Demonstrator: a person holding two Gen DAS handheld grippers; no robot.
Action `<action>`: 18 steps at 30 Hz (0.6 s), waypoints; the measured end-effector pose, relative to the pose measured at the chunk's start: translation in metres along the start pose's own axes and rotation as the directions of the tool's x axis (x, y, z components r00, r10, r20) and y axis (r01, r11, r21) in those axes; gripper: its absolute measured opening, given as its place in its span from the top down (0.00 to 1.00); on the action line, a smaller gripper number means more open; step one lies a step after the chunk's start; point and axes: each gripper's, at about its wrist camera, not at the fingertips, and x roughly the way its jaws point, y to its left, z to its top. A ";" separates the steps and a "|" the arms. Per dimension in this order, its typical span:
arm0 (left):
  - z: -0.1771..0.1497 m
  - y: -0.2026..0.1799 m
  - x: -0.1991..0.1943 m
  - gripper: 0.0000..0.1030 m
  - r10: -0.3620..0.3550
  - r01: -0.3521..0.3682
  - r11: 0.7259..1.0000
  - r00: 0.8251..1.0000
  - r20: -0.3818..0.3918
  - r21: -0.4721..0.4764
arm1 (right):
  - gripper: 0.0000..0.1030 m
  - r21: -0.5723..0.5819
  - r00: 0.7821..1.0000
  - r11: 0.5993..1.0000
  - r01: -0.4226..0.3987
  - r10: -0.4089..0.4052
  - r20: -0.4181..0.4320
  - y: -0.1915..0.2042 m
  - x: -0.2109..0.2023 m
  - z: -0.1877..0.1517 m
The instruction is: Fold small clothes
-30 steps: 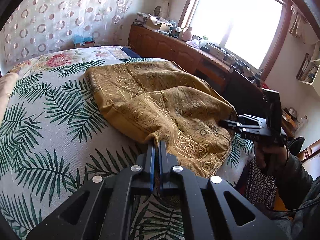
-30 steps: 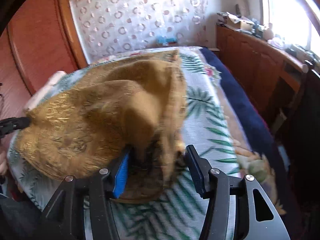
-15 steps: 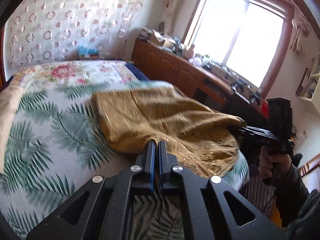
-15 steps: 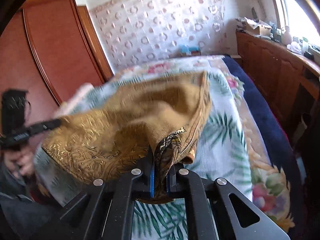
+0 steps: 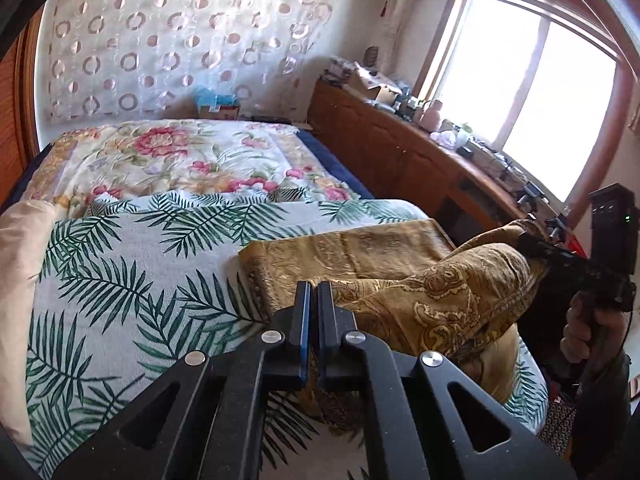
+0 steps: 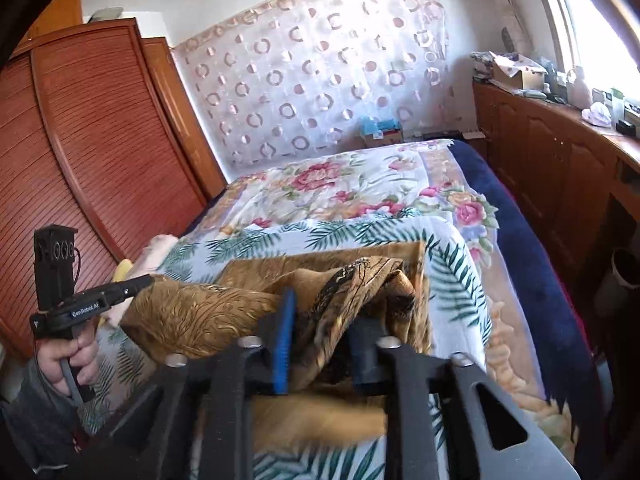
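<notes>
Two grippers | left gripper [image 5: 313,294] clamps gold cloth [image 5: 400,280] | right gripper [image 6: 326,320] parted around cloth

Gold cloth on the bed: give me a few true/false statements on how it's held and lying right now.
1. The left gripper is shut on the gold cloth. True.
2. The right gripper has its jaws pressed together. False: they stand apart, with cloth bunched between them.
3. The cloth rests on the palm-leaf sheet. True.
4. The cloth lies fully flat. False: its near side is raised and bunched between the two grippers.
</notes>
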 end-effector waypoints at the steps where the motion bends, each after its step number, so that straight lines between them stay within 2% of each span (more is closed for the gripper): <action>1: 0.001 0.003 0.007 0.96 0.003 -0.004 1.000 1.000 -0.011 -0.006 | 0.63 -0.009 1.000 1.000 0.008 -0.008 0.006 0.002 0.000 0.000; 4: 0.004 0.010 0.025 0.96 0.015 -0.015 1.000 0.999 -0.043 -0.009 | 0.53 -0.043 0.998 0.998 0.054 -0.054 0.012 0.010 -0.003 -0.001; 7: 0.007 0.013 0.037 0.96 0.021 -0.021 1.000 0.998 -0.064 -0.001 | 0.52 -0.107 0.994 0.988 0.108 -0.108 0.012 0.026 -0.016 -0.013; 13: 0.012 0.014 0.052 0.96 0.027 -0.026 1.000 0.995 -0.091 0.006 | 0.52 -0.173 0.994 0.980 0.097 -0.104 -0.031 0.051 -0.019 -0.034; 18: 0.016 0.019 0.055 0.95 0.007 -0.009 1.000 0.995 -0.104 -0.016 | 0.52 -0.204 0.993 0.975 0.088 -0.102 -0.064 0.064 -0.018 -0.034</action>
